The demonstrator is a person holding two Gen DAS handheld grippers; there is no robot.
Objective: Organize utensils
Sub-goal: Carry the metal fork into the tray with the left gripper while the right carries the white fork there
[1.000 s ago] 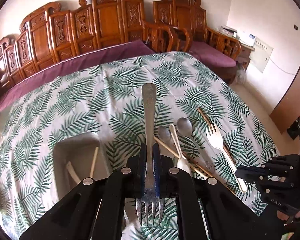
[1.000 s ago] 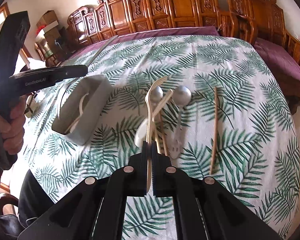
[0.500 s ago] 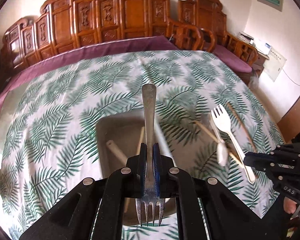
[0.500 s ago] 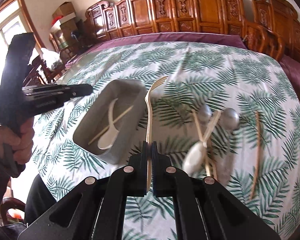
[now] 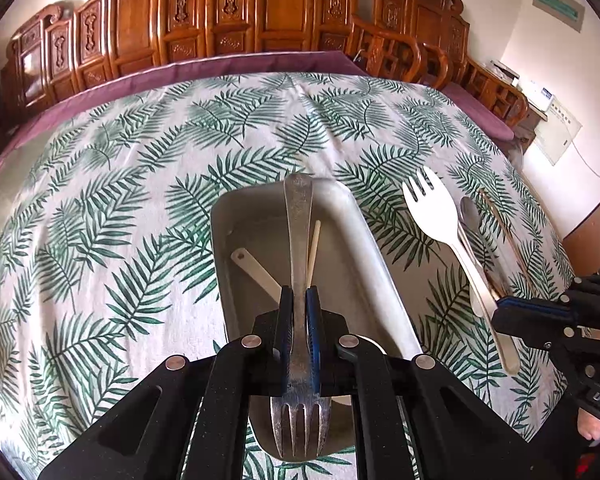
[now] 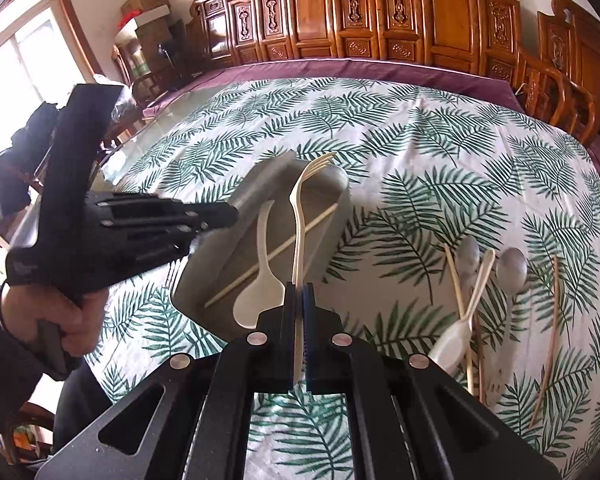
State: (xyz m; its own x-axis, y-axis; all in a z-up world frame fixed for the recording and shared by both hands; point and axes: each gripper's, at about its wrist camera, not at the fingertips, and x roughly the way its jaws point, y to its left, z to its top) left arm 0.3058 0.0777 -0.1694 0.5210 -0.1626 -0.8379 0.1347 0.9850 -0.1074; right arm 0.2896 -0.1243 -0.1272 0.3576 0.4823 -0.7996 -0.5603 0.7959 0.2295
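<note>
My left gripper (image 5: 299, 300) is shut on a metal fork (image 5: 298, 240), handle pointing forward, tines toward the camera, held above a grey tray (image 5: 364, 240). The tray (image 6: 256, 188) holds a white spoon (image 6: 260, 280) and a wooden chopstick (image 6: 276, 252). My right gripper (image 6: 299, 292) is shut on a cream plastic fork (image 6: 300, 216), tines forward, over the tray's near side. In the left wrist view the plastic fork (image 5: 440, 216) and right gripper (image 5: 512, 316) hang right of the tray. The left gripper (image 6: 220, 216) shows at the tray's left.
A pile lies right of the tray on the leaf-print tablecloth (image 6: 420, 140): two metal spoons (image 6: 512, 268), a white spoon (image 6: 456, 340), several chopsticks (image 6: 548, 340). Carved wooden chairs (image 5: 260, 20) line the far side. The table edge is at the right (image 5: 560, 240).
Both grippers moved left with their forks, from over the pile to over the tray. The tray now sits under both of them.
</note>
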